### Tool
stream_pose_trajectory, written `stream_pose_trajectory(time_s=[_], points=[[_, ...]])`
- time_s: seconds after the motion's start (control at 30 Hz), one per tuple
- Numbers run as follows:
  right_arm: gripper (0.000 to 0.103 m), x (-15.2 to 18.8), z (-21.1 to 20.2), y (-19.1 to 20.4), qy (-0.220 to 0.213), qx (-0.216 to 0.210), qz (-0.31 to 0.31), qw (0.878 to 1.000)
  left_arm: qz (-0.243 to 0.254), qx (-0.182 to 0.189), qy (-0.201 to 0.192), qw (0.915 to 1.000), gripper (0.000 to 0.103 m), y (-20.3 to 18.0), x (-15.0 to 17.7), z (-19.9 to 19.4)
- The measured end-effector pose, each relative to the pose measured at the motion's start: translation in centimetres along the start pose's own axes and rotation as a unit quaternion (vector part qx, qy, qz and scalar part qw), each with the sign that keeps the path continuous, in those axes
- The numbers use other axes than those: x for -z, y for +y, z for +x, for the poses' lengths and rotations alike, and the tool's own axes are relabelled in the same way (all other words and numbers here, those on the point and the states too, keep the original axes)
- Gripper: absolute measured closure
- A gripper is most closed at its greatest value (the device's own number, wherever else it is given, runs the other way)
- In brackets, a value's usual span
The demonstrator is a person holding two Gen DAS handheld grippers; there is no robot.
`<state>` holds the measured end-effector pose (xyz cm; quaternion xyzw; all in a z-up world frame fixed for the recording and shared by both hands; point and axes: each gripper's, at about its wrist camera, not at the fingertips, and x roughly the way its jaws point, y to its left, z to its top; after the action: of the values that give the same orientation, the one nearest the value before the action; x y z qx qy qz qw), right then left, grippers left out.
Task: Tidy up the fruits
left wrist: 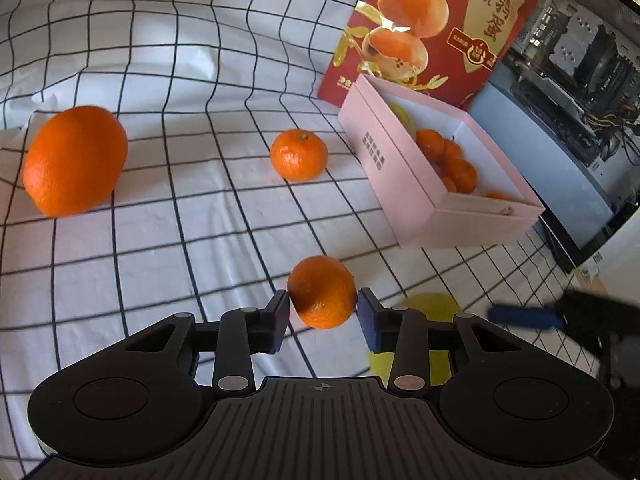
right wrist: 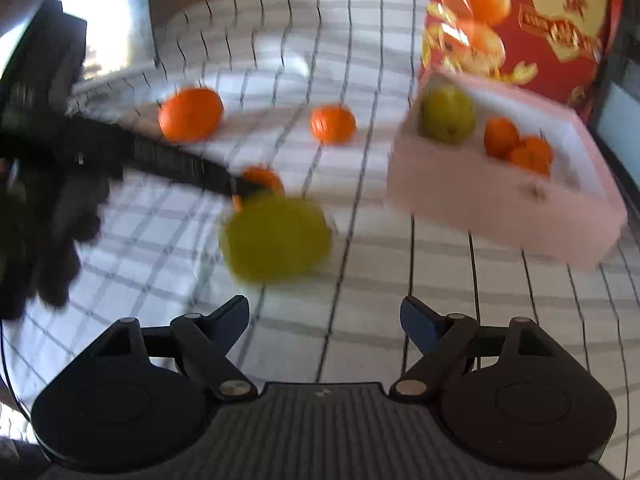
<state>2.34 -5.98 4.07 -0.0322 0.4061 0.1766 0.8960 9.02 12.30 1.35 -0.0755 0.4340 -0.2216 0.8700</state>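
One small mandarin [left wrist: 322, 292] sits clamped between the pads of the left gripper [left wrist: 323, 312], near the open pink box [left wrist: 394, 178] that stands at the cloth's far right edge and holds several mandarins and a green fruit [right wrist: 448, 114]. On the checked cloth [left wrist: 200, 240], a second mandarin [left wrist: 299, 155] lies mid-cloth and a large orange [left wrist: 74, 160] toward the left edge. The right gripper [right wrist: 324, 320] has its jaws wide apart, empty, just short of a yellow-green fruit [right wrist: 276, 236]
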Motion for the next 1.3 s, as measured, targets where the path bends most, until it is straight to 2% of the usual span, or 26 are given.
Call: stream_pose_trajectory(time_s=[0.17, 0.33, 0.47, 0.8, 1.0, 1.2, 1.3], points=[[0.02, -2.6, 1.4, 1.6, -0.019, -0.007, -0.052, 0.998, -0.019, 0.001, 0.0, 0.9998, 0.062, 1.1, 0.8, -1.2], [0.022, -4.0, 3.8, 3.4, -0.01, -0.015, -0.09, 0.996, -0.043, -0.029, -0.023, 0.9984, 0.063, 2.8, 1.4, -3.3], [0.038, -4.3, 5.3, 3.5, 0.0, -0.012, -0.092, 0.996, -0.054, -0.052, -0.033, 0.9966, 0.063, 3.8, 1.7, -4.3], [0.038, -5.3, 7.0, 4.4, 0.005, -0.009, -0.099, 0.995, -0.05, -0.076, -0.037, 0.9951, 0.063, 3.4, 2.0, -4.4], [0.039, -4.7, 5.7, 3.6, 0.01, -0.013, -0.083, 0.996, -0.043, -0.093, -0.034, 0.9942, 0.064, 3.5, 2.2, -4.6], [0.041, -2.8, 2.4, 2.1, 0.01, -0.016, -0.059, 0.998, -0.021, -0.083, -0.025, 0.996, 0.065, 2.8, 2.3, -4.3], [0.046, -1.9, 0.5, 1.8, -0.003, -0.011, -0.055, 0.998, -0.011, -0.082, -0.028, 0.9961, 0.065, 1.9, 1.9, -4.1]])
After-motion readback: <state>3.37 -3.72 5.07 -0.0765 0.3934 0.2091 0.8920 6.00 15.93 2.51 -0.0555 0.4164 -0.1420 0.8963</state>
